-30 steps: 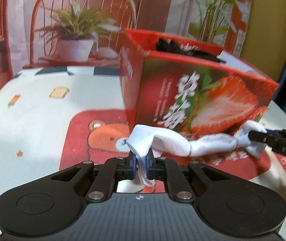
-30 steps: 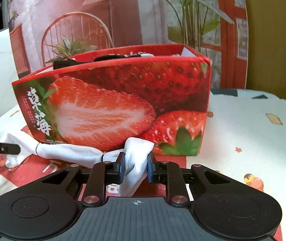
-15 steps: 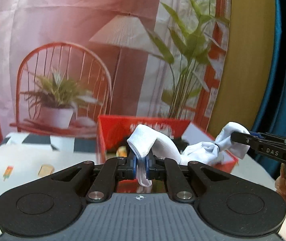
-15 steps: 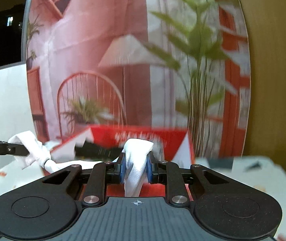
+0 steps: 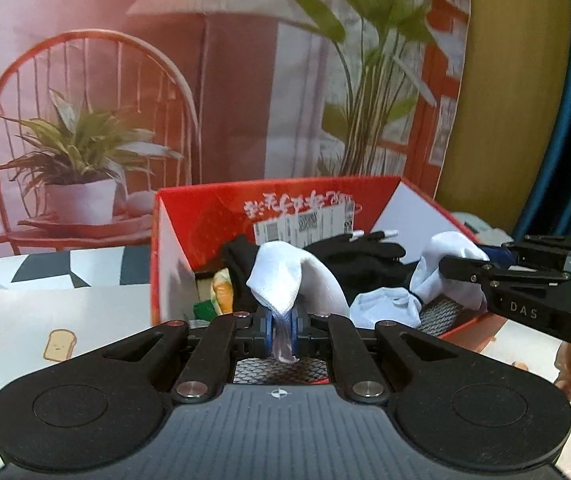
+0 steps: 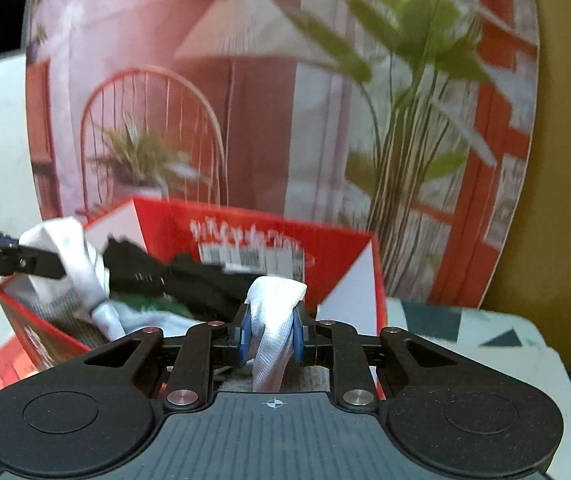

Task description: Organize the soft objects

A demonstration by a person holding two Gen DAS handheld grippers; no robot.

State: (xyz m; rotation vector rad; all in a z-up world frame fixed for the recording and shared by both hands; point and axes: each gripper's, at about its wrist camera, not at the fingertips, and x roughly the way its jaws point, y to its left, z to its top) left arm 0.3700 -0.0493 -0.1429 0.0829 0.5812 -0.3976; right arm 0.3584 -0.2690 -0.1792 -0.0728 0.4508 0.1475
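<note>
Raised over the red box (image 5: 377, 196), both grippers pinch the white cloth (image 5: 285, 276), its middle hidden.

Warm, fairly dim indoor light is seen in both views, with a reddish cast. Fisheye bending is strong toward the frame edges, corners vignetted black. Motion blur is heavy beyond the jaws in the right wrist view: printed backdrop (image 6: 245, 100) and box (image 6: 325, 256) lettering smeared. Left wrist view is sharper; backdrop foliage softened.
</note>
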